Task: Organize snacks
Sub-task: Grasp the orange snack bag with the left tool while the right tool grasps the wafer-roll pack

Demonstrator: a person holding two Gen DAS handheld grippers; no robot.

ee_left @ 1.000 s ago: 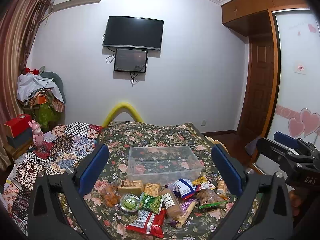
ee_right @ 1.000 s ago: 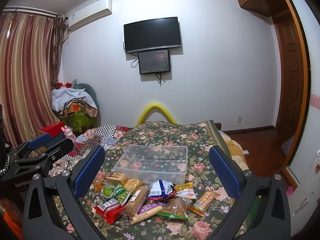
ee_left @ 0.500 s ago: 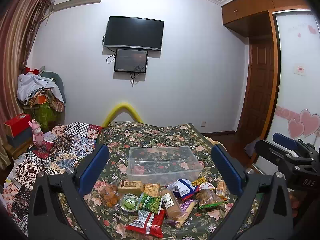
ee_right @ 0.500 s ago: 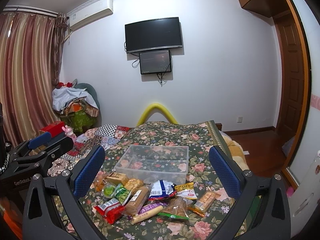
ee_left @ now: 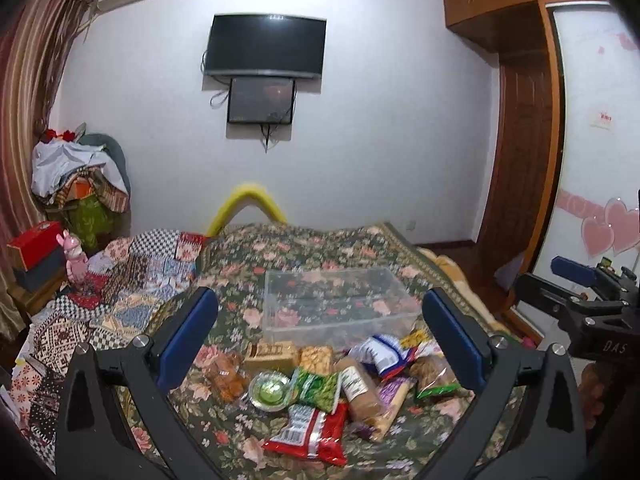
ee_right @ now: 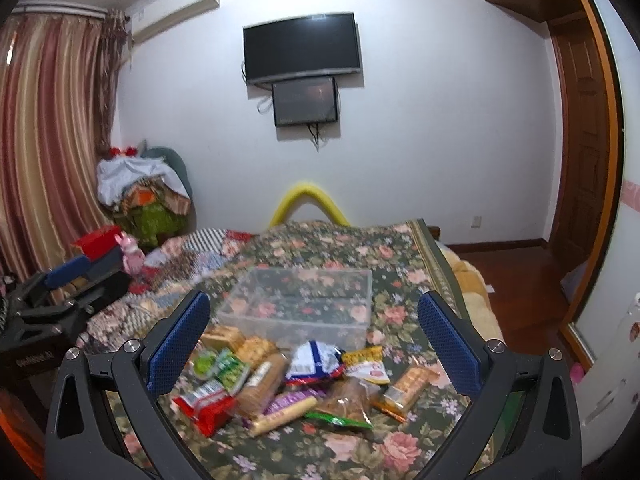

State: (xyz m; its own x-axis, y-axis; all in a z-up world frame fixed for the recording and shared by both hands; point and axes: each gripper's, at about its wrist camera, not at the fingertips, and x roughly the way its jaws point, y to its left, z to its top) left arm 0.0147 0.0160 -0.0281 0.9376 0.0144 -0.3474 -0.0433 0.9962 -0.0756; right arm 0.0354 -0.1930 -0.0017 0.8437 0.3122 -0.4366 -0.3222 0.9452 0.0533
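The left gripper [ee_left: 320,336] and right gripper [ee_right: 314,330] both hang over the bed [ee_right: 400,272], jaws wide open, holding nothing. The snacks [ee_right: 288,380] lie in a heap just in front of the clear box [ee_right: 296,300], mid-bed.

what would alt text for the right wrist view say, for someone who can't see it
A pile of snack packets lies on a floral bedspread in front of an empty clear plastic box, framed by the open right gripper and its blue fingers. Behind are a wall-mounted TV and striped curtains.
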